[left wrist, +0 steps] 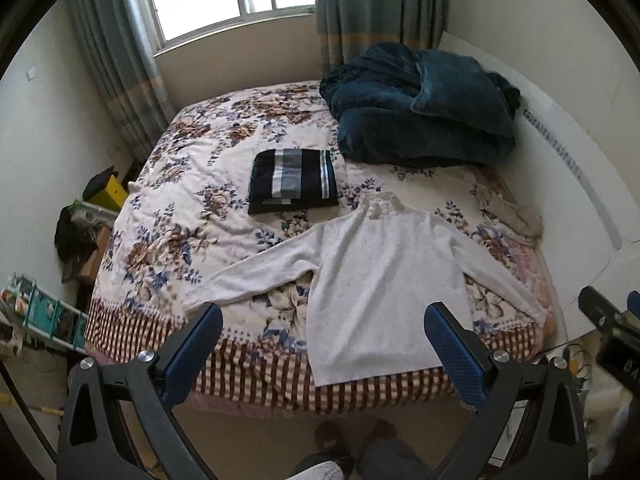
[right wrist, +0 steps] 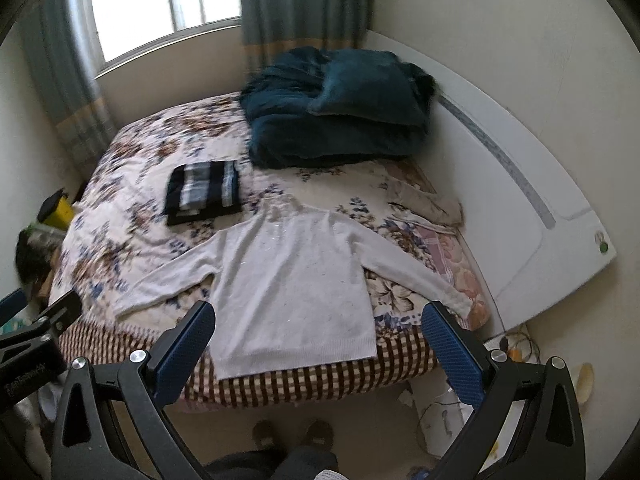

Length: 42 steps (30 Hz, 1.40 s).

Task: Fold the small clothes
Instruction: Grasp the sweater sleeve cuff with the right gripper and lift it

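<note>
**White sweater laid flat on the bed, both grippers held above, empty**

One white long-sleeved sweater (left wrist: 384, 280) lay spread face-up on the near part of the floral bedspread (left wrist: 192, 184), both sleeves stretched out to the sides, hem hanging just over the checked border at the bed's edge. One folded dark striped garment (left wrist: 294, 182) sat just beyond the sweater's collar, toward the left sleeve side, apart from it. One heap of teal plush blanket (left wrist: 420, 108) occupied the far right corner against the white headboard (left wrist: 580, 184). One crumpled pale cloth (left wrist: 516, 216) lay at the headboard side; what it was could not be made out.

Two grippers counted. The left gripper (left wrist: 324, 344) was held above the near edge of the bed, blue pads spread wide, nothing between them. The right gripper (right wrist: 320, 340) was likewise wide apart and empty, hanging over the sweater's hem.

The person's two feet (right wrist: 294, 434) showed on the floor below, the legs cut off by the frame. Clutter by the yellow container (left wrist: 110, 192) at the bed's left was too small to identify. The right wrist view was slightly blurred.
</note>
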Available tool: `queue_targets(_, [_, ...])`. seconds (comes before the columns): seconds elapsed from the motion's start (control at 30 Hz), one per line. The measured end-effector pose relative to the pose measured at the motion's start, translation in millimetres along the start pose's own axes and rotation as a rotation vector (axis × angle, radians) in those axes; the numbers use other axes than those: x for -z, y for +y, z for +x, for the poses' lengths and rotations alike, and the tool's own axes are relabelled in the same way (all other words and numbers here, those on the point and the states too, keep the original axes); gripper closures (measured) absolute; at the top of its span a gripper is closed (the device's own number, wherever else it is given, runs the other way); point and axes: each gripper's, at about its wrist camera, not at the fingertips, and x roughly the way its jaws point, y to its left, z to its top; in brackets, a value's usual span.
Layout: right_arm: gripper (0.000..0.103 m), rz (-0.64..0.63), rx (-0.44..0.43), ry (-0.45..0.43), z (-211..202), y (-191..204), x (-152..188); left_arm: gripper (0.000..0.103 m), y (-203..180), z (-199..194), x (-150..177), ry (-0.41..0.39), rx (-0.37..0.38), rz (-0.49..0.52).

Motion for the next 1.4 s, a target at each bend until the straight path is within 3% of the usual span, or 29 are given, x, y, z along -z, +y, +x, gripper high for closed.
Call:
queue_targets(0.13, [0.000,0.121,0.054,0.038,66,-27,-8,0.000,-24,57,-12,0.038,0.016,0.038])
queue_targets(0.23, [0.000,0.221,0.078,0.090,129,-59,-12,0.000,-47,106,-19,0.080,-0.011,0.065])
queue_targets(0.43, [0.000,0.462,0.104,0.253,284,-160,8,0.000,-102,219,-20,0.229,-0.081,0.081])
queue_targets(0.67, [0.000,0.808,0.137,0.377,450,-314,70,0.000,-153,365,6,0.413,-0.166,0.071])
queue_targets(0.8, [0.003,1.074,0.156,0.382,524,-402,122,0.000,-170,445,30,0.515,-0.197,0.051])
queue_targets(0.97, [0.044,1.325,0.163,0.364,592,-468,182,0.000,-183,522,48,0.588,-0.223,0.024])
queue_targets(1.13, [0.044,1.543,0.154,0.237,630,-501,215,0.000,-183,562,58,0.609,-0.226,0.018])
queue_targets(1.2, [0.044,1.560,0.176,0.153,637,-505,215,0.000,-179,569,59,0.609,-0.199,-0.003])
queue_targets(1.23, [0.050,1.548,0.195,0.119,639,-506,212,0.000,-177,571,59,0.608,-0.183,-0.016])
queue_targets(1.27, [0.069,1.536,0.216,0.103,640,-506,208,0.000,-174,572,59,0.606,-0.163,-0.029])
queue_targets(1.33, [0.093,1.515,0.266,0.085,642,-506,198,0.000,-171,568,59,0.597,-0.138,-0.034])
queue_targets(1.4, [0.094,1.432,0.327,0.062,637,-500,173,0.000,-168,558,59,0.579,-0.121,-0.033])
